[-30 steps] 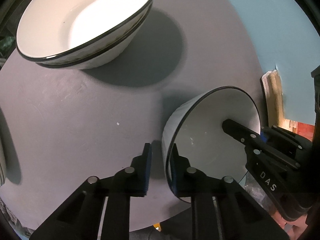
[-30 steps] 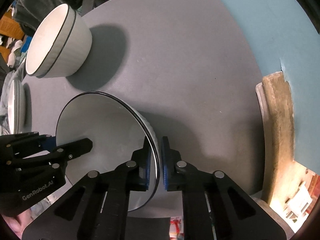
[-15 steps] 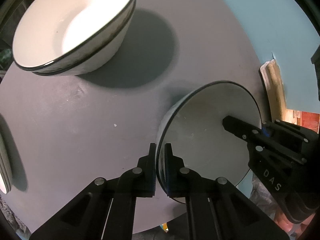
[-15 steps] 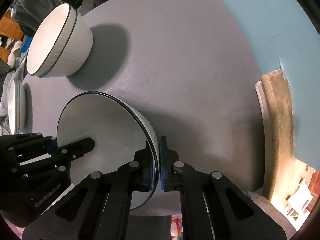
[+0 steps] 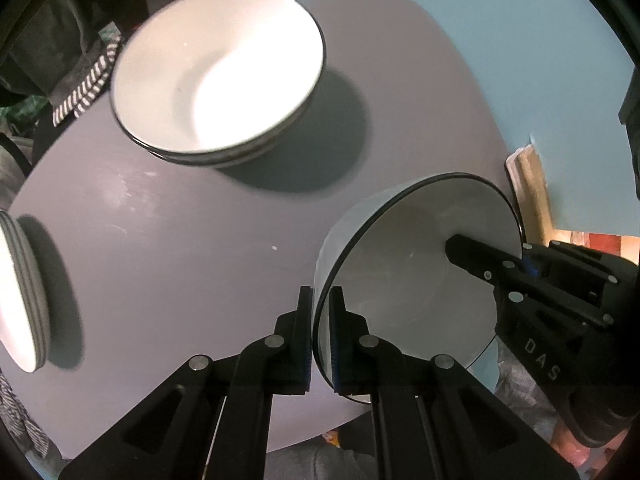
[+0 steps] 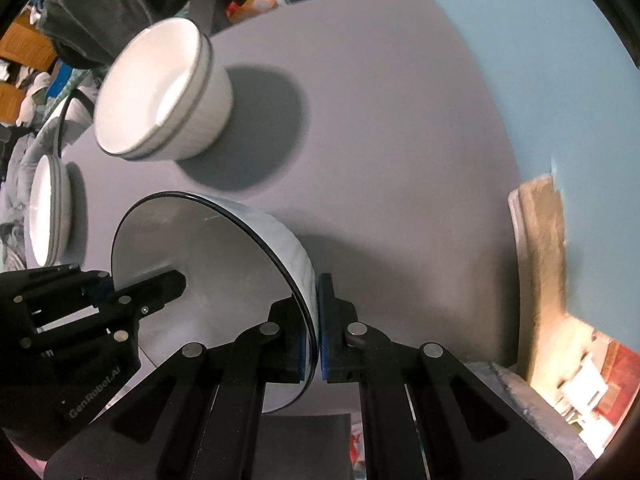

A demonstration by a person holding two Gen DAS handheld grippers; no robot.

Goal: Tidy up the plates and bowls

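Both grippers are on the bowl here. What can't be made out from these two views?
- Held bowl: its base and any gap to the table, hidden by its own wall in both views.
- Stacked bowls: motion-blurred; exact count unclear.
- Side stack: cut off by the left-wrist edge; plates or bowls, cannot tell.

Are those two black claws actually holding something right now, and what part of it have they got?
Yes. Both hold one white bowl by its black-edged rim: the left gripper pinches one side of it, and the right gripper pinches the opposite side.
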